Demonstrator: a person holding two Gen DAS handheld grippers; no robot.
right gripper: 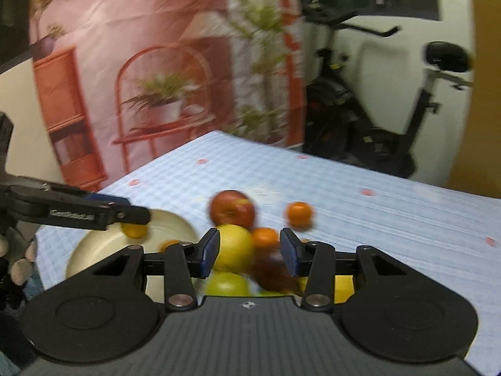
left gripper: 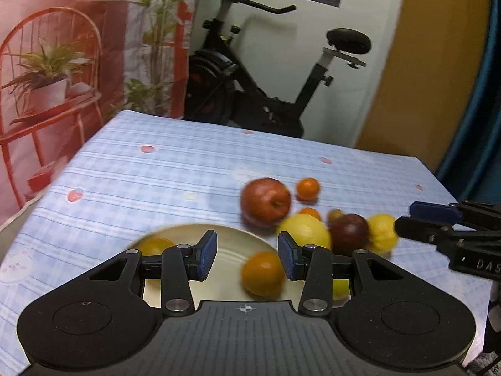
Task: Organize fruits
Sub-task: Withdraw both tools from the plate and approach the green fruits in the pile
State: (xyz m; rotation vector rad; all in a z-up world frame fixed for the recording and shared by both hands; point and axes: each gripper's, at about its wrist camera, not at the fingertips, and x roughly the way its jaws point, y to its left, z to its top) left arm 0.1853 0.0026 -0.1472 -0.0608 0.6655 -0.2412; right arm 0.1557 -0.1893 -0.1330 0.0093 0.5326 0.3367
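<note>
- Looking from the left wrist: left gripper [left gripper: 247, 255] hovering over a cream plate [left gripper: 228, 235], jaws apart with nothing between the pads, probably parted in readiness for a piece of fruit.
- Resting on the plate, one orange [left gripper: 263, 272] just below the jaws, and a second yellow-orange fruit [left gripper: 155, 246] partly hidden behind the left finger.
- Clustered just right of the plate on the blue checked tablecloth [left gripper: 141, 181]: a red apple [left gripper: 266, 200], a large lemon [left gripper: 305, 230], a dark plum-coloured fruit [left gripper: 349, 233], another yellow fruit [left gripper: 382, 232], a small tangerine [left gripper: 308, 188] slightly apart.
- Entering at the right edge, the right gripper [left gripper: 404, 217], reaching toward that pile, likely to pick the next piece.
- Looking from the right wrist: the right gripper's jaws apart and empty, framing the blurred heap of lemon, apple and dark fruit.
- Reaching over the plate at left, the left gripper, with a person's fingertips [right gripper: 22, 266] visible behind it.
- Judging from the spread, sorting barely begun; most fruit off the plate.
</note>
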